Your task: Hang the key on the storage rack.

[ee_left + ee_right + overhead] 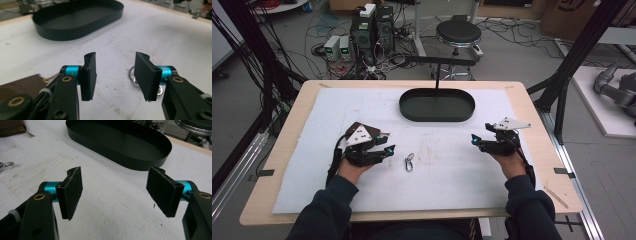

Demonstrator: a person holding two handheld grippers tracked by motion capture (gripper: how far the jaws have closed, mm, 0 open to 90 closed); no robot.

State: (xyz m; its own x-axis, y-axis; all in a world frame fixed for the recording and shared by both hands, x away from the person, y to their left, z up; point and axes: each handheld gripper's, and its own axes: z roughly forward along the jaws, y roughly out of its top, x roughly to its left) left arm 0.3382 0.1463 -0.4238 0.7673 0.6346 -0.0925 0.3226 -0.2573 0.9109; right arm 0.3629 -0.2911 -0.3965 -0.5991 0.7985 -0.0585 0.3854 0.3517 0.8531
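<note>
So you've got one small silver metal clip [409, 162] lying flat on the white mat [452, 175], looks like a little carabiner or keyring clasp. It sits just to the right of your left gripper [388, 150], well apart from your right gripper [474, 139]. In the left gripper view a bit of its ring peeks out behind the right-hand pad. Count-wise: one clip, one black oval tray [437, 105] with nothing in it at the far side of the mat, one brown zip pouch [11, 128] under your left hand. Both grippers have their jaws spread wide with nothing between them.
</note>
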